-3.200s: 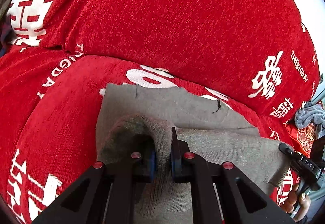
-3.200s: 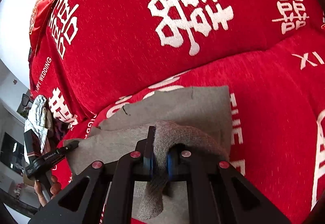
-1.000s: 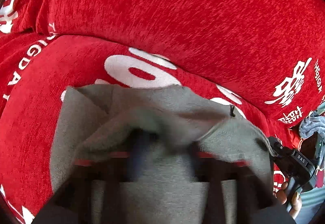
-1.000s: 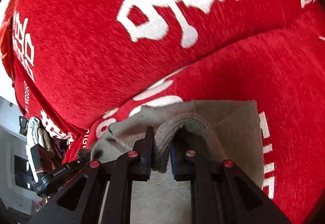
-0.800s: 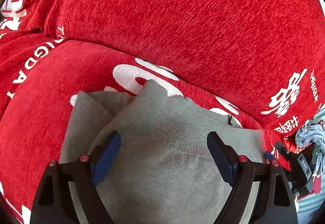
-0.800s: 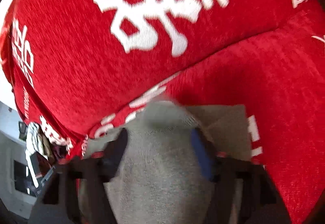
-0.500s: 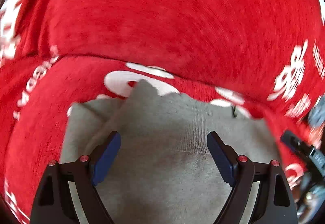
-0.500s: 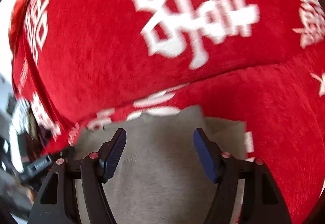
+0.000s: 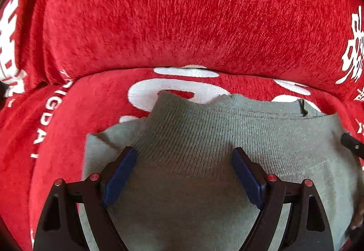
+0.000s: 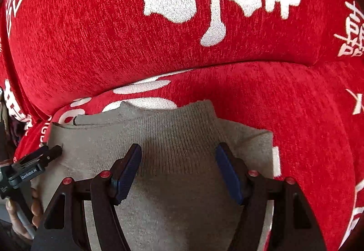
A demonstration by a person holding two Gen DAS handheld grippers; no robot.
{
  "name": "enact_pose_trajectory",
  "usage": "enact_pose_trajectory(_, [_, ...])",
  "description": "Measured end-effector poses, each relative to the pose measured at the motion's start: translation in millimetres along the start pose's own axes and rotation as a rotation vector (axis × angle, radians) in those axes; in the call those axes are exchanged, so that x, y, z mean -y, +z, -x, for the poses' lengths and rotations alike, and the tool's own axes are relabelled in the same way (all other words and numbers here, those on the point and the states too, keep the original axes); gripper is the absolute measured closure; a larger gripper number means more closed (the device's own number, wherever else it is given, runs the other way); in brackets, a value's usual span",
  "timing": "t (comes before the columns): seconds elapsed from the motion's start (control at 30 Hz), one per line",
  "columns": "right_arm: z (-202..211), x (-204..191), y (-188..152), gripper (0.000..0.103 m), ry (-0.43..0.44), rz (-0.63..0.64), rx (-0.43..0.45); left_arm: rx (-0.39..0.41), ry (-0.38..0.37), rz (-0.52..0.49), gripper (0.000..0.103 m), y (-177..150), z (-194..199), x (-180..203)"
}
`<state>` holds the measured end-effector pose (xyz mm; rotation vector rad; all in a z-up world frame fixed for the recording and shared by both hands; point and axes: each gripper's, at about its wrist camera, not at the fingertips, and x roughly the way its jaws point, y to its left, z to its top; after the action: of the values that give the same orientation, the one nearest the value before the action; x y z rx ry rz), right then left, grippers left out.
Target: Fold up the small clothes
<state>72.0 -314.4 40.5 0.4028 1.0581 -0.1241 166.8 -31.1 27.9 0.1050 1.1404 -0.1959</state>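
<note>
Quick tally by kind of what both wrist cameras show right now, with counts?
Grey knitted garment, folded over on the seat: 1
Red sofa cover with white lettering: 1
Black hand-held grippers with blue pads, left and right, both open: 2
Total: 4

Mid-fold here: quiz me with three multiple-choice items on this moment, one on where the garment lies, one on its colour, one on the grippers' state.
1. The grey garment lies on:
A. a wooden table
B. a red sofa cover with white lettering
C. a tiled floor

2. The garment is:
A. grey
B. blue
C. yellow

3. The left gripper and right gripper are:
A. both clamped on cloth
B. one clamped, one open
C. both open over the cloth

Answers: 1 B, red fabric surrounds the garment in both views. 2 A, grey knit throughout. 3 C, the jaws have just been opening; no cloth is pinched between the blue pads.
</note>
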Motion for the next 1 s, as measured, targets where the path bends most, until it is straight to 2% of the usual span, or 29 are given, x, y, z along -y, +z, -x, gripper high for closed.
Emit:
enact_pose_trajectory(0.1, [27.4, -19.6, -17.9, 0.031, -0.003, 0.068, 0.055, 0.053, 0.055, -0.010, 0.016, -14.6, 25.5, 6.3])
enact_pose_trajectory(0.17, [39.7, -34.7, -34.7, 0.031, 0.021, 0.121, 0.071, 0.074, -0.004, -0.015, 0.016, -33.8, 44.6, 13.2])
enact_pose_trajectory(0.3, [40.2, -59.2, -69.0, 0.031, 0.010, 0.211, 0.057, 0.078, -0.017, -0.028, 0.016, -65.5, 56.6, 22.1])
enact_pose_trajectory(0.37, [33.5, -56.5, -77.6, 0.031, -0.024, 0.225, 0.044, 0.058, -0.005, -0.015, 0.016, -75.8, 51.2, 17.4])
enact_pose_trajectory(0.47, [40.0, -37.9, -79.8, 0.031, -0.094, 0.217, 0.072, 0.080, 0.001, -0.008, 0.016, -84.7, 55.0, 2.7])
enact_pose_trajectory(0.57, [49.8, -16.3, -80.2, 0.032, -0.058, 0.166, 0.059, 0.068, 0.006, 0.013, 0.016, -89.6, 62.4, -11.1])
enact_pose_trajectory(0.67, [66.5, -22.7, -85.4, 0.031, -0.090, 0.167, 0.061, 0.059, -0.012, 0.068, 0.016, -95.7, 73.5, -18.8])
enact_pose_trajectory(0.77, [81.3, -38.9, -102.0, 0.029, -0.059, 0.174, 0.109, 0.075, -0.055, 0.082, 0.016, -110.7, 87.0, -11.5])
enact_pose_trajectory(0.87, [90.5, -41.2, -127.2, 0.027, -0.048, 0.175, 0.113, 0.074, -0.018, 0.046, 0.016, -132.4, 89.9, -2.0])
enact_pose_trajectory(1.0, [86.4, -22.5, -155.7, 0.027, -0.128, 0.181, 0.081, 0.098, -0.006, 0.049, 0.016, -161.2, 93.3, -15.2])
